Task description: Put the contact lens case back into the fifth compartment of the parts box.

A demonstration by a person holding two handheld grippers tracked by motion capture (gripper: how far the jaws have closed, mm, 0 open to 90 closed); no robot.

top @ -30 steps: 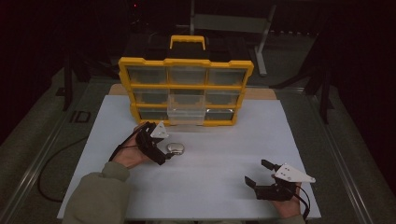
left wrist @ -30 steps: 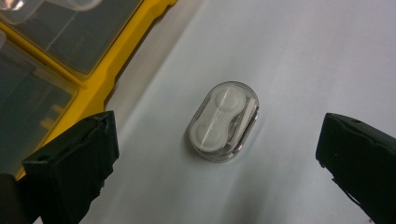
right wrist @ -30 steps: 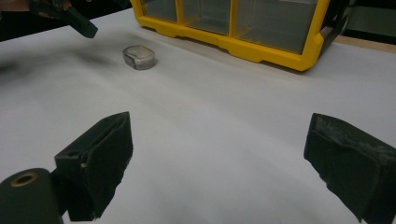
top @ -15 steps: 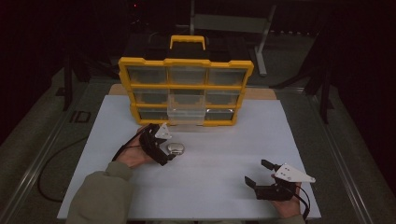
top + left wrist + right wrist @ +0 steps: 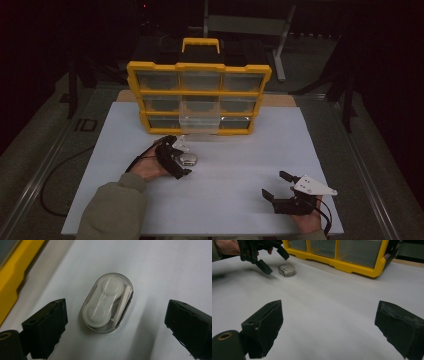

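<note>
Between my left gripper (image 5: 113, 322)'s matt black jaws — their rubbery pads rough and pitted at the edges — lies a small oval case of clear glossy plastic (image 5: 107, 303), smooth-walled, with two milky white round plastic caps inside. It rests on a matt white sheet (image 5: 240, 165), smooth as paper, covering the table. Behind stands a yellow hard-plastic organiser box (image 5: 199, 95) with slightly shiny frames and clear plastic drawers — and my right gripper (image 5: 329, 327)'s pads look just as coarse and dull.

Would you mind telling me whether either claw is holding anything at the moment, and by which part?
Nothing is held. The left claw is open, its jaws either side of the small clear case without touching it. The right claw is open over the bare white sheet.
</note>
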